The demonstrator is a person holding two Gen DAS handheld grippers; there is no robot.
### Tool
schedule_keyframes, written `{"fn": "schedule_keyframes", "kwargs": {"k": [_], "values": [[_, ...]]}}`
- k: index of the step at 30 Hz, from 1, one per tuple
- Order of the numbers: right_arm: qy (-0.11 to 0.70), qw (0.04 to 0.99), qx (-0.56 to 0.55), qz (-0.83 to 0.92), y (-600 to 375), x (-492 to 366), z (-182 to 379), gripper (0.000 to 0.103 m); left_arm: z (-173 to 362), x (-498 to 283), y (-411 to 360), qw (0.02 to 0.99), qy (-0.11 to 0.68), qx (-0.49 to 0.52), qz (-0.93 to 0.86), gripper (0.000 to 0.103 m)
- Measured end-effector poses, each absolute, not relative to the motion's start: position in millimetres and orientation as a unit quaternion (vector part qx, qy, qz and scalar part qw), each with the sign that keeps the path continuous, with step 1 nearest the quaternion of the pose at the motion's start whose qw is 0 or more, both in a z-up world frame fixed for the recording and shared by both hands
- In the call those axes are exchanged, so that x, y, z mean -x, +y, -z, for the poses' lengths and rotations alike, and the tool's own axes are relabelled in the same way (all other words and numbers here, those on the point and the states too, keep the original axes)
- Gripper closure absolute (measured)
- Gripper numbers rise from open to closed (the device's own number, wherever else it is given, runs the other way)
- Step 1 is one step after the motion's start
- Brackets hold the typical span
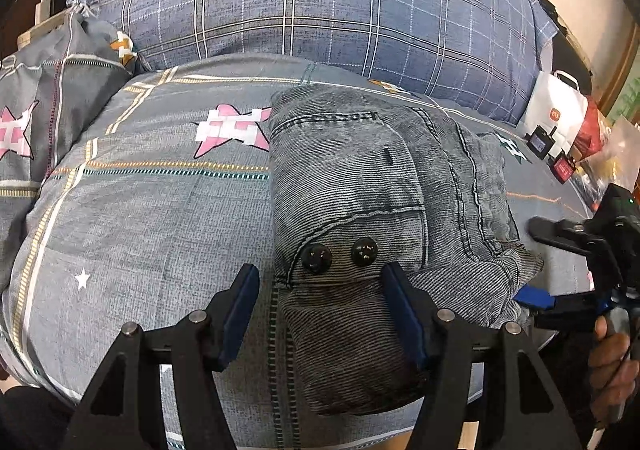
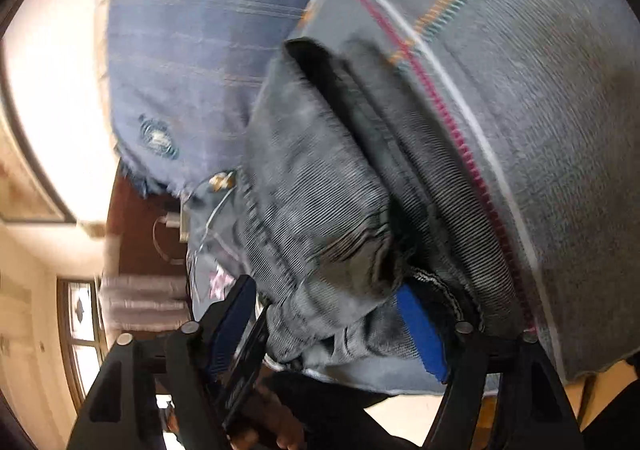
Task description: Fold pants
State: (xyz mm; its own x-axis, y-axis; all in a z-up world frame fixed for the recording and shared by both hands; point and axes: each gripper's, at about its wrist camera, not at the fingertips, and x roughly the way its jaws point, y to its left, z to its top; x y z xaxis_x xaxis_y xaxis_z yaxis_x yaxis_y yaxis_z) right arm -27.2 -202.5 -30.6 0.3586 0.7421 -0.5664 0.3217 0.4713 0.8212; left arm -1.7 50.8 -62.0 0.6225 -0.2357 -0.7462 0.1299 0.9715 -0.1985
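Note:
The grey denim pants (image 1: 376, 210) lie folded into a compact bundle on the bed, two black buttons facing up. My left gripper (image 1: 320, 314) is open, its blue-padded fingers straddling the near end of the bundle. My right gripper (image 1: 536, 266) shows at the bundle's right edge, open, one blue pad under the fabric. In the blurred, rolled right wrist view the right gripper (image 2: 332, 326) is open around the folded edge of the pants (image 2: 316, 194), with layers between its fingers.
The patterned grey bedsheet (image 1: 152, 218) covers the bed. A blue plaid pillow (image 1: 320, 2) lies behind the pants. A white bag (image 1: 556, 110) and small items sit at the right edge. A charger (image 1: 42, 8) is at the far left.

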Motion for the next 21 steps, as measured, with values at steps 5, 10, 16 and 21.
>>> {"fn": "schedule_keyframes", "kwargs": {"k": [5, 10, 16, 21], "values": [[0.539, 0.703, -0.441, -0.143, -198.4, 31.6, 17.9, 0.097, 59.1, -3.8, 57.3, 0.896, 0.425, 0.070, 0.108, 0.036], [0.512, 0.769, -0.355, -0.142, -186.4, 51.7, -23.0, 0.098, 21.4, 4.4, 65.2, 0.915, 0.376, 0.101, 0.107, 0.034], [0.544, 0.770, -0.311, -0.123, -185.3, 55.0, 15.3, 0.091, 65.4, -10.0, 9.2, 0.900, 0.425, -0.052, 0.076, 0.030], [0.534, 0.787, -0.287, -0.111, -202.0, 61.8, -8.3, 0.085, 64.1, -10.8, 8.7, 0.903, 0.418, -0.062, 0.079, 0.030]]}}
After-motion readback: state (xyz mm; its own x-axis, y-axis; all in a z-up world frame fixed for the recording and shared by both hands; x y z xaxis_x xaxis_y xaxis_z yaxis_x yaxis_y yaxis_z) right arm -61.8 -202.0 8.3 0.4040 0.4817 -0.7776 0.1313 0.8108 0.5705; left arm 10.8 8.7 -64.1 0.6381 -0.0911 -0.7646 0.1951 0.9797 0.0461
